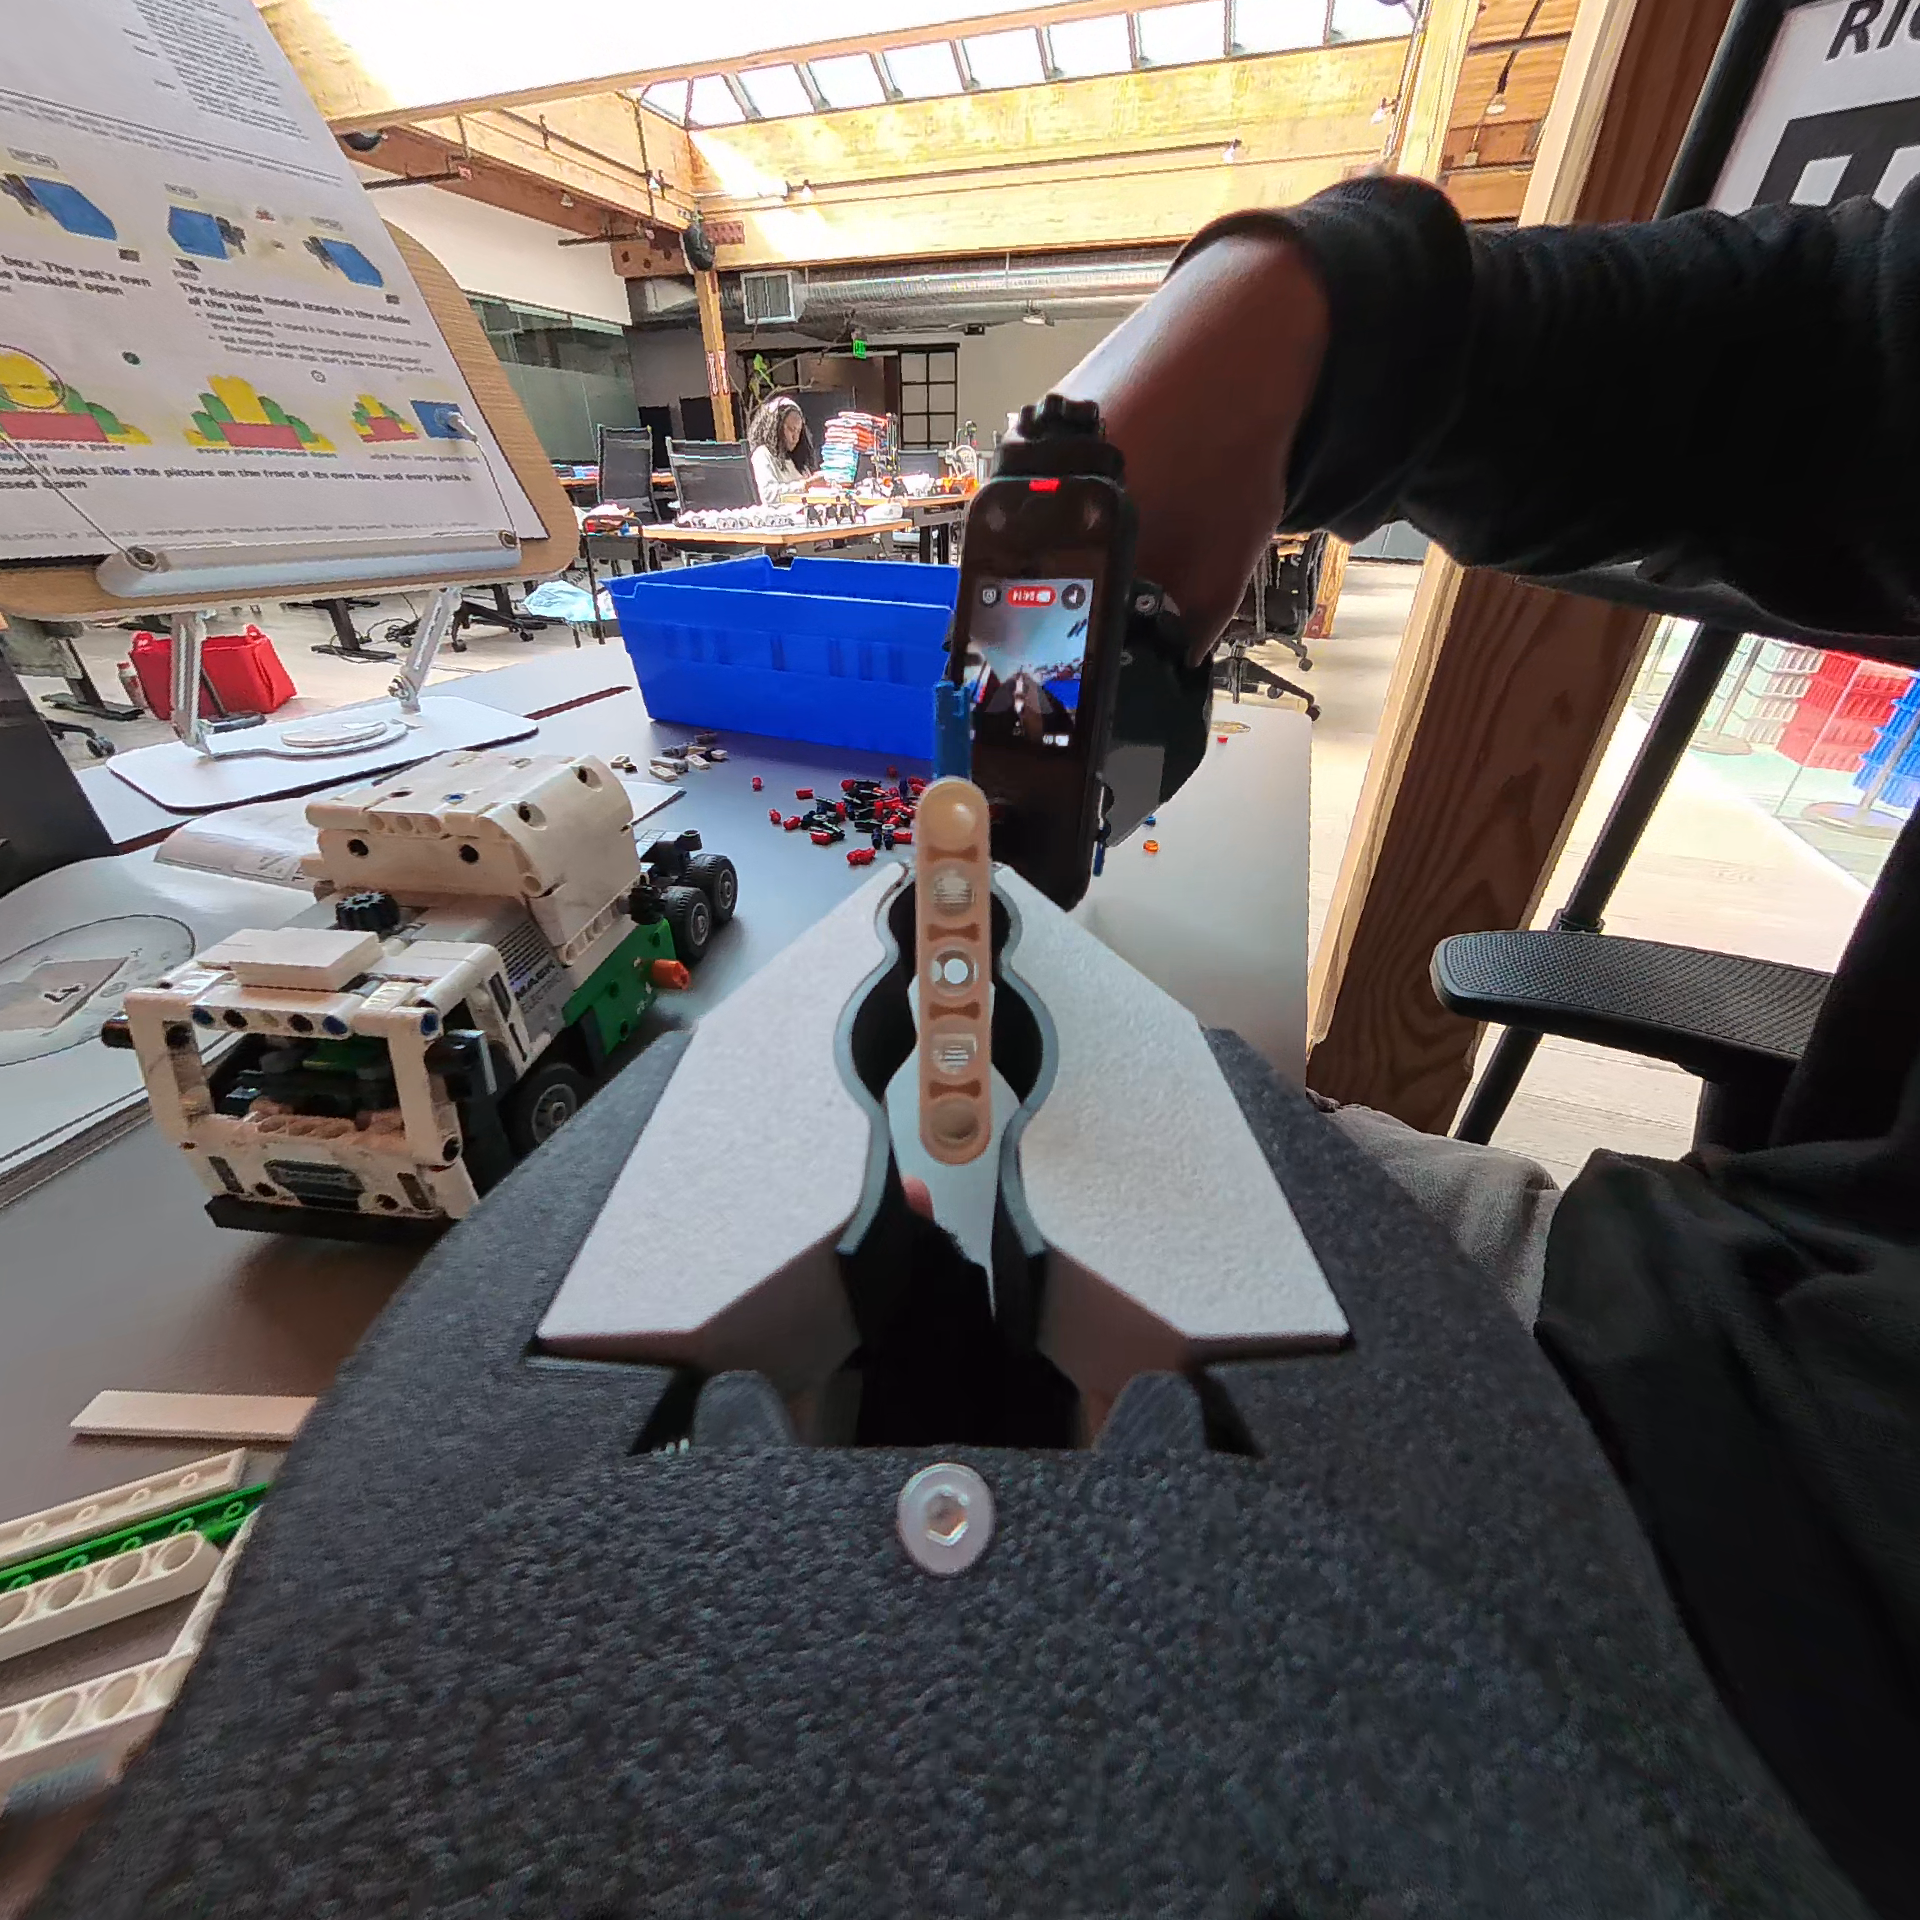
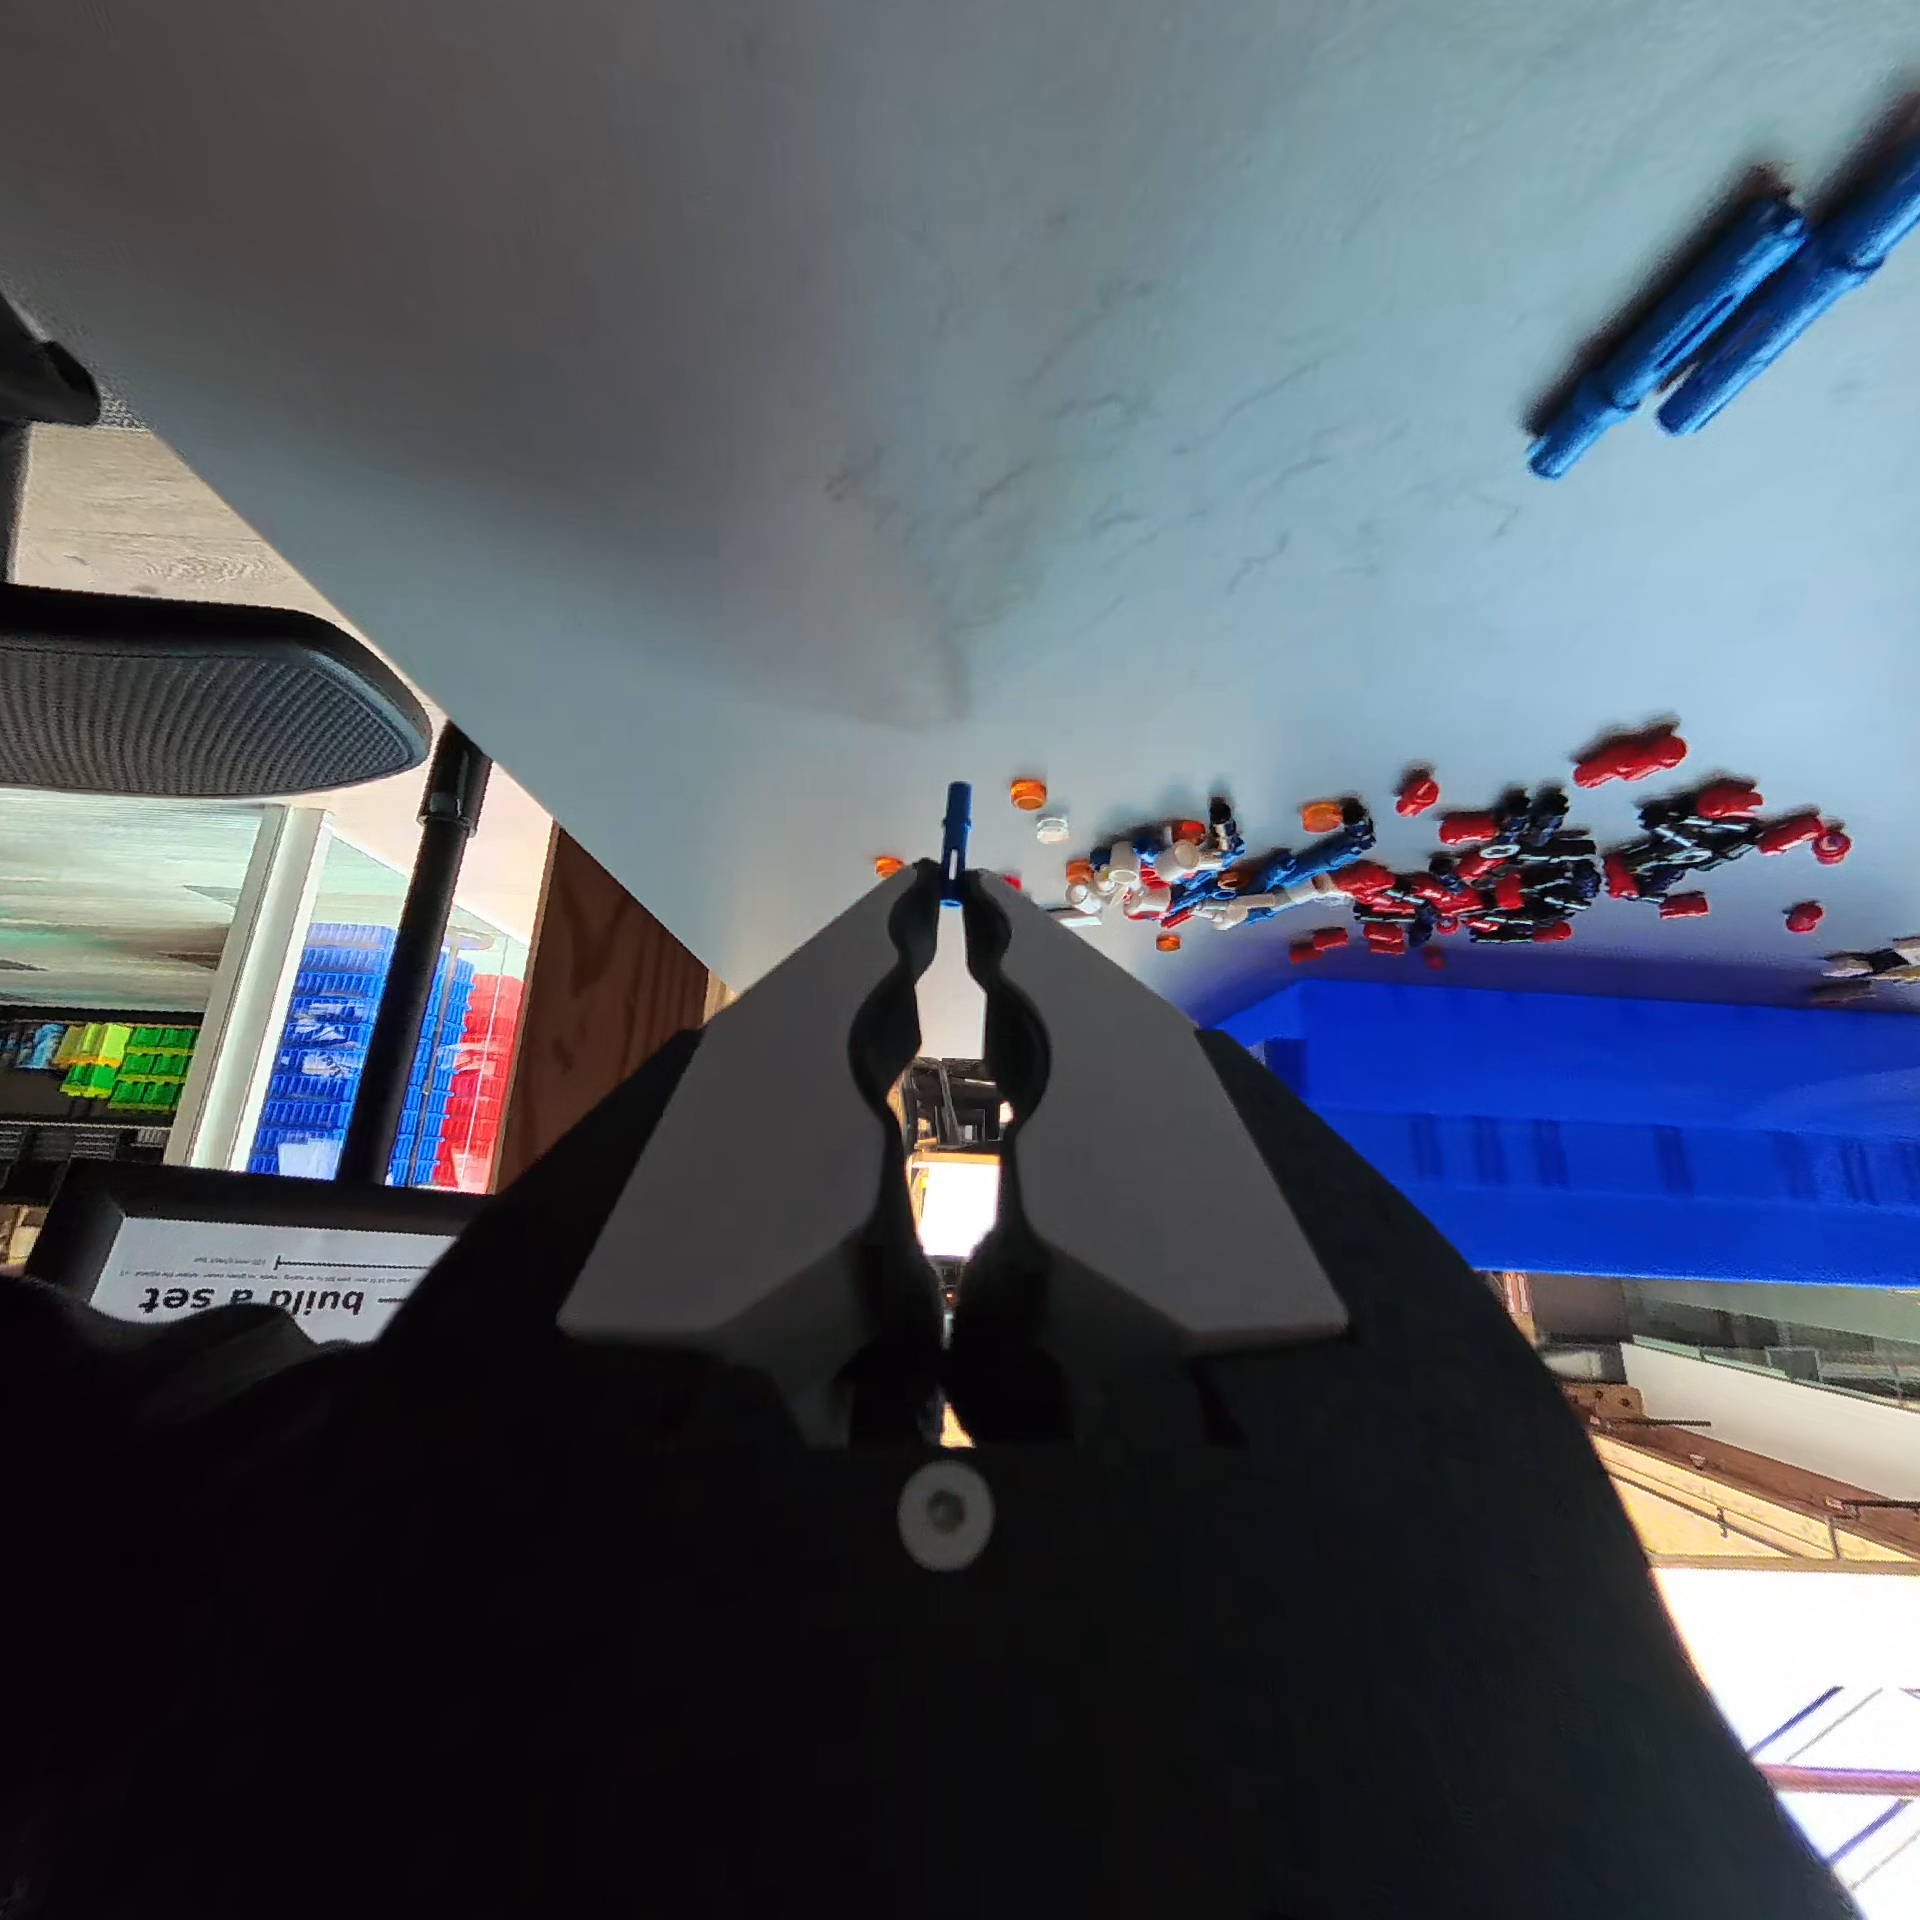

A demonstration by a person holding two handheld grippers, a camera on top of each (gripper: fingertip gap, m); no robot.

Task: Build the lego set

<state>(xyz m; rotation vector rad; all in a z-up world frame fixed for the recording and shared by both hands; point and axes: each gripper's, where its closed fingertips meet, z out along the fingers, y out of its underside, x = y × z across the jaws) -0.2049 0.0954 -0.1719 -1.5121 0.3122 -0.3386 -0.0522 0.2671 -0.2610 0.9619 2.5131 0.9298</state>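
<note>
My left gripper [image 1: 951, 914] is shut on a tan beam with holes [image 1: 952, 971], held upright above the table. My right gripper [image 2: 952, 878] is shut on a small blue pin [image 2: 955, 828] that sticks out past its tips. In the left wrist view the right gripper, with a phone on its back [image 1: 1034, 675], hangs just beyond the beam, and the blue pin [image 1: 950, 727] is right above the beam's top end. The white and green truck model [image 1: 416, 997] stands on the table to the left.
A blue bin [image 1: 790, 655] stands at the table's back, with a scatter of small red, black and blue pins [image 1: 857, 810] before it. Loose white and green beams [image 1: 104, 1558] lie at the near left. An instruction stand [image 1: 239, 312] is at the far left. Two blue pieces [image 2: 1725, 322] lie apart. Left tips to right tips: about 25 centimeters.
</note>
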